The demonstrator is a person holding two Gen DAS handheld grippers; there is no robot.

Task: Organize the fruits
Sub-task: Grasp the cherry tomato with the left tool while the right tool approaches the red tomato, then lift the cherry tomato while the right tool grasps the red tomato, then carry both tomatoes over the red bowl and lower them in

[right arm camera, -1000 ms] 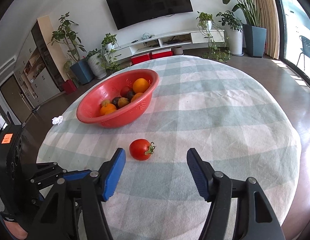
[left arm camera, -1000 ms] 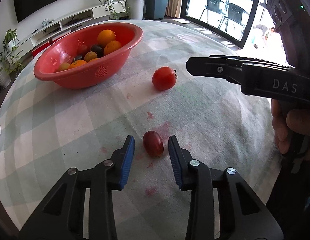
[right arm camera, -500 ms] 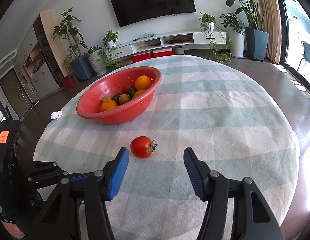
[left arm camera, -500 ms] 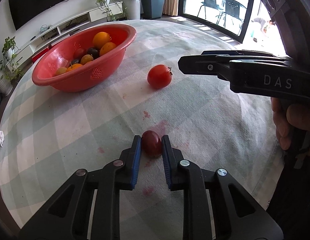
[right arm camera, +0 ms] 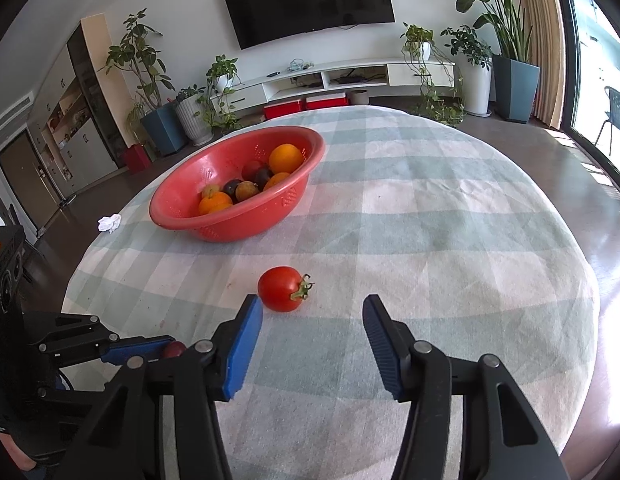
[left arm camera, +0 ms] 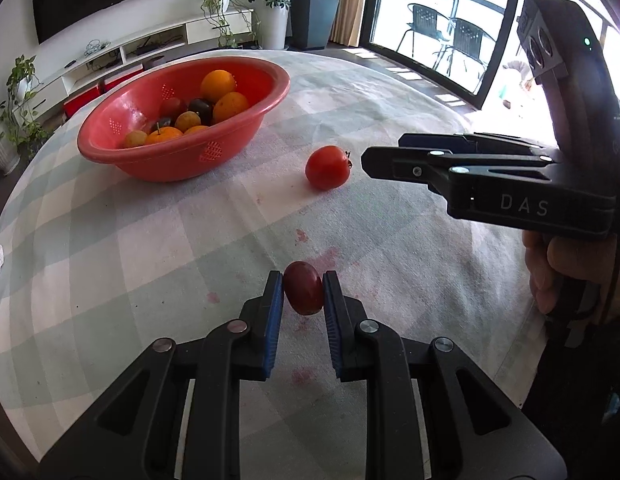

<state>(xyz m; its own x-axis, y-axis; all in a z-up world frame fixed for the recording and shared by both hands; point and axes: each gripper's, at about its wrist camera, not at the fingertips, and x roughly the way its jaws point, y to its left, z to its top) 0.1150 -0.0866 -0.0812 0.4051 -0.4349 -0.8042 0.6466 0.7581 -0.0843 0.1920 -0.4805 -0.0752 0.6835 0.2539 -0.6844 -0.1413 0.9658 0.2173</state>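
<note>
Left claw was clenched on a dark red plum, both blue pads pressing its sides, at the cloth-covered desk; whether the plum was lifted could not be told. Red stains marked the cloth just ahead of this claw. Right claw was closing with nothing between its fingers; the tomato lay just ahead of its left finger, stem toward the gap, apart from both pads. The red bowl stood farther ahead and left of the right claw, well apart, with oranges and dark plums inside.
</note>
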